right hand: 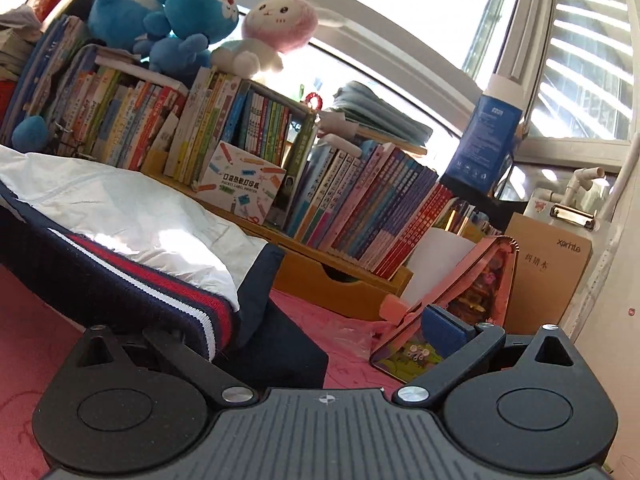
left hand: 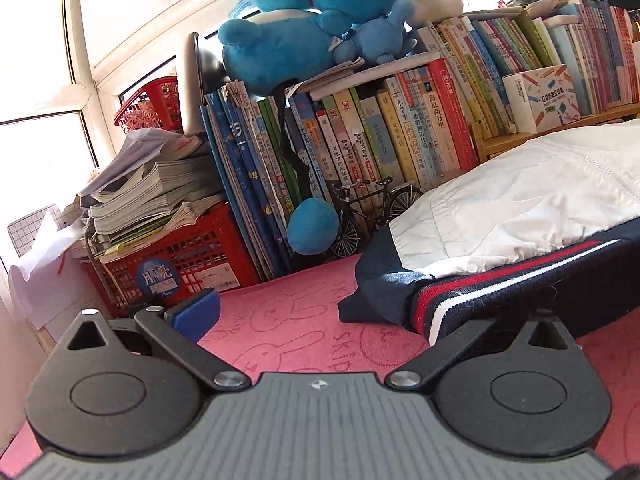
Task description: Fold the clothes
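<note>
A jacket (left hand: 520, 200) with a white body, navy edges and a red-white-navy ribbed hem (left hand: 480, 292) lies on the pink rabbit-print mat (left hand: 288, 320). My left gripper (left hand: 348, 314) stands open at the jacket's left hem corner. Its blue left finger pad (left hand: 196, 312) rests over bare mat, and the hem hides its right finger. In the right wrist view the same jacket (right hand: 120, 208) fills the left side, with its hem (right hand: 160, 280) close in front. My right gripper (right hand: 304, 330) is open too. Its blue right pad (right hand: 444, 328) is clear of the cloth, and its left finger is hidden behind the hem.
Rows of books on a wooden shelf (left hand: 400, 136) back the mat, with blue plush toys (left hand: 288, 40) on top. A red basket (left hand: 172, 256) stacked with papers sits at the left, with a model bicycle (left hand: 372, 208) beside it. A pink picture book (right hand: 452, 296) leans near my right pad.
</note>
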Tool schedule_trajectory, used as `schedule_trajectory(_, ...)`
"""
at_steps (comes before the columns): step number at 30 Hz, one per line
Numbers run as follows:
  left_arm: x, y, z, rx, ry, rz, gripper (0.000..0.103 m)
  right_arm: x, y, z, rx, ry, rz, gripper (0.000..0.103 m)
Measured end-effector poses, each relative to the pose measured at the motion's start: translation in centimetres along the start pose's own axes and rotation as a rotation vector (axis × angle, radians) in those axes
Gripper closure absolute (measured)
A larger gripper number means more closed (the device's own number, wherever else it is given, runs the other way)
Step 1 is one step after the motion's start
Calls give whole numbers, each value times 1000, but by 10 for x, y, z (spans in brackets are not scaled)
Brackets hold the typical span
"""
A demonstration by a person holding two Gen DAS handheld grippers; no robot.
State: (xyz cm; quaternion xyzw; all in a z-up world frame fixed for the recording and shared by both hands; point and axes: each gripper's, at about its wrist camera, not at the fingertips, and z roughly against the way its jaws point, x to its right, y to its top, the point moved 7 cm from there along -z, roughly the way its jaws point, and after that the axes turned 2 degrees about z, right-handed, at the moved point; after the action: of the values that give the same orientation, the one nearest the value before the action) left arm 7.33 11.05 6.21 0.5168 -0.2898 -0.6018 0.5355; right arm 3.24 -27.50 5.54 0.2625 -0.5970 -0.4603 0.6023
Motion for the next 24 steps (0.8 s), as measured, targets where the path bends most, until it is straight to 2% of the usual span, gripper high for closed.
schedule_trajectory(5, -34, -7, 69, 32, -97, -21, 0, 26, -2, 63, 20, 133, -18, 0)
schedule_trajectory(10, -65, -18, 154, 63, -118, -79, 0, 38, -4, 136, 49, 251, 30, 0)
schedule_trajectory(13, -73, -32, 195, 39, -134, -115, 0, 38, -13, 173, 31, 300, 56, 0)
schedule_trajectory(17, -60, -70, 212, -78, -193, -137, 0, 35, -38, 198, -46, 371, 68, 0)
schedule_trajectory(20, -41, -105, 201, -188, -209, -165, 0, 15, -70, 199, -146, 454, 74, 0)
schedule_trajectory(23, -25, -121, 193, -239, -216, -205, 0, -12, -95, 194, -221, 507, 115, 0)
schedule_trajectory(24, -23, -121, 195, -234, -217, -222, 0, -16, -96, 196, -224, 530, 125, 0)
